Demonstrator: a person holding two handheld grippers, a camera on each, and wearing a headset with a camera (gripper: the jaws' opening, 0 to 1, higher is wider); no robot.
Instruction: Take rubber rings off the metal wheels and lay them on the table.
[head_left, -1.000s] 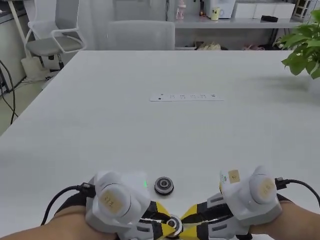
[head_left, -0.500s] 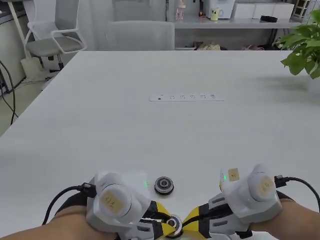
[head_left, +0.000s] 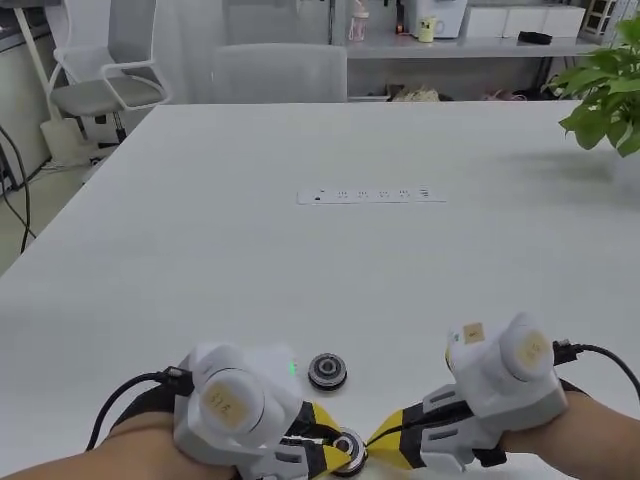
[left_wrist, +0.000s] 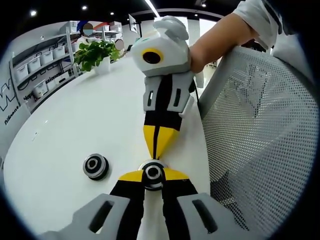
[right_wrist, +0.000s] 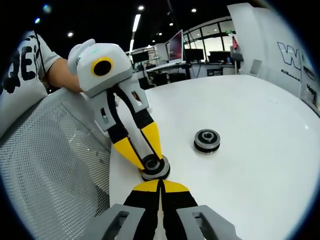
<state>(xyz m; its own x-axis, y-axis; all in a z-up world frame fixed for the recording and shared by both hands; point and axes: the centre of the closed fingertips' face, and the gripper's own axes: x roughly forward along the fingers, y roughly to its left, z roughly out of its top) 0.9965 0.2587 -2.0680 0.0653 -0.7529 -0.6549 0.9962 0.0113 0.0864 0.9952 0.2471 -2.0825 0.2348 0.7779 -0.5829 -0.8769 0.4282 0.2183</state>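
Worktop (head_left: 200, 250): a white surface is seen across the head view, with both grippers at the lower edge of the frame.
Left gripper (head_left: 338, 448): it is shown at lower left of centre in the head view; its yellow fingers (left_wrist: 131, 176) are clamped around a small metal wheel.
Held wheel (left_wrist: 152, 173): it is gripped from both sides at lower centre of the left gripper view, and it is seen at bottom centre of the head view, close to the near edge of the worktop.
Right gripper (right_wrist: 161, 186): it is shown at lower right of centre in the head view; its fingers are pressed together with no gap visible, and their tips are touching the rim of the held wheel. Whether rubber is pinched between them cannot be told.
Meeting point: the two grippers are set tip to tip at the held wheel, one from each side of the frame.
Second wheel (head_left: 328, 370): it is laid flat on the worktop just above the grippers in the head view, apart from both, with a dark band around its rim.
Power strip (head_left: 370, 195): it is laid flat at upper centre of the head view, well apart from the wheels.
Plant (head_left: 605, 90): green leaves are seen at the upper right edge of the head view.
Mesh chair (left_wrist: 260, 140): a chair back is seen at the right of the left gripper view, beside the worktop edge.
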